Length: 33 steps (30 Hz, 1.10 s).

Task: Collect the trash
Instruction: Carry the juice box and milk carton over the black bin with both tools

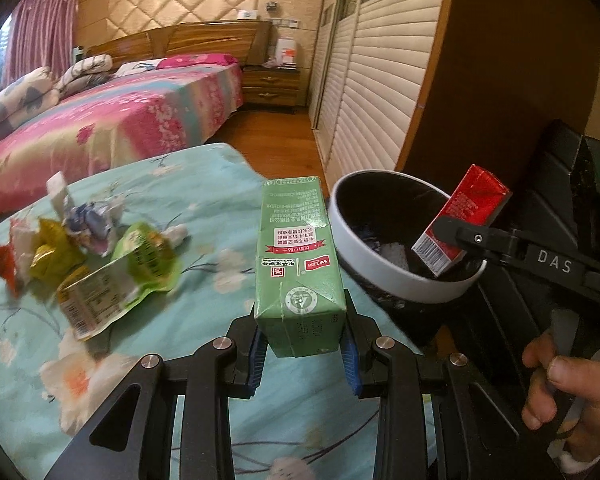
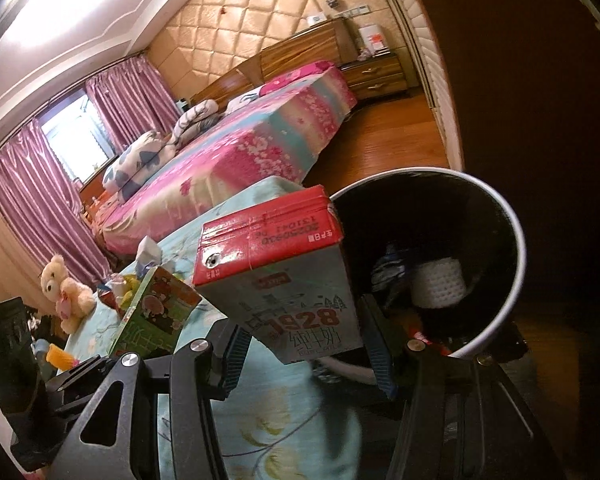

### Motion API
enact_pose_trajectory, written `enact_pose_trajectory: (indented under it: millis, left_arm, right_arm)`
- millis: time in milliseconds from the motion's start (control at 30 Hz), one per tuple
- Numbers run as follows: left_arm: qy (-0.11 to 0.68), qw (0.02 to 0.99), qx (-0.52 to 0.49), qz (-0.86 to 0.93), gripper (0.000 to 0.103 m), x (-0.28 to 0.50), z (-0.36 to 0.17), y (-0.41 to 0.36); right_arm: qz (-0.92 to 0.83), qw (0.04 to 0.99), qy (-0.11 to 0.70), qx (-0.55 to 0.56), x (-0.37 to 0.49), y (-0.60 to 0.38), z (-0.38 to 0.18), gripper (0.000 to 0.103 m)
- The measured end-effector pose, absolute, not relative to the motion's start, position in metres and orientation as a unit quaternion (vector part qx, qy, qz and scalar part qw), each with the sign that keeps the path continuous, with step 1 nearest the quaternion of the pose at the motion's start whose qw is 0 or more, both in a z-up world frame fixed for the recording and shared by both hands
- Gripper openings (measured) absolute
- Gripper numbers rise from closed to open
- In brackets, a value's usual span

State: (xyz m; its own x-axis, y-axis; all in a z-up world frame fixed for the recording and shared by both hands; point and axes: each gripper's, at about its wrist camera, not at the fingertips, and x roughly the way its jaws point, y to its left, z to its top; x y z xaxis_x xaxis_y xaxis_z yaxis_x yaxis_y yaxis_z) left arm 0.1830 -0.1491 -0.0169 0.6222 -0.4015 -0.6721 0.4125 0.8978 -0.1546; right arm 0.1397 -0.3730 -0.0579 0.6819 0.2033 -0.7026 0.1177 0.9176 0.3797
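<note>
My left gripper (image 1: 304,344) is shut on a green drink carton (image 1: 298,264) and holds it above the teal flowered cloth (image 1: 204,200), left of the bin. My right gripper (image 2: 306,346) is shut on a red and white milk carton (image 2: 280,280), held over the rim of the white bin with a black liner (image 2: 512,280). In the left wrist view the red carton (image 1: 466,218) hangs tilted over the bin (image 1: 384,276). The bin holds a paper roll (image 2: 440,284) and other trash. The green carton also shows in the right wrist view (image 2: 156,312).
Several crumpled wrappers (image 1: 100,248) lie on the cloth at the left. A pink bed (image 1: 108,116), a wooden nightstand (image 1: 272,88) and a slatted wardrobe (image 1: 372,92) stand behind. A teddy bear (image 2: 66,296) sits at the far left. A dark wooden panel (image 1: 500,80) rises beside the bin.
</note>
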Motion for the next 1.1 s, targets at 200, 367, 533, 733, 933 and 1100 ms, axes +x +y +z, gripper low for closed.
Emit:
enact_pose_trajectory:
  millis: [200, 367, 533, 733, 933, 1100]
  left_arm:
    - [0.371, 0.898, 0.019, -0.238, 0.03, 0.188, -0.017, -0.169]
    - [0.368, 0.896, 0.025, -0.246, 0.03, 0.192, -0.014, -0.185]
    - [0.365, 0.894, 0.035, -0.256, 0.03, 0.198, -0.011, -0.203]
    - [0.365, 0.891, 0.042, -0.267, 0.03, 0.209, -0.014, -0.222]
    - [0.371, 0.887, 0.046, -0.271, 0.03, 0.22, -0.018, -0.233]
    - [0.373, 0.886, 0.049, -0.27, 0.03, 0.231, -0.02, -0.241]
  right_arm:
    - [0.011, 0.894, 0.395, 0.211, 0.141, -0.389, -0.061, 0.053]
    - [0.006, 0.893, 0.395, 0.215, 0.142, -0.398, -0.063, 0.053]
    - [-0.001, 0.893, 0.394, 0.219, 0.143, -0.412, -0.066, 0.053]
    - [-0.011, 0.891, 0.397, 0.22, 0.143, -0.419, -0.068, 0.053]
    - [-0.013, 0.887, 0.404, 0.225, 0.149, -0.423, -0.072, 0.053]
    - [-0.012, 0.883, 0.411, 0.227, 0.153, -0.426, -0.076, 0.053]
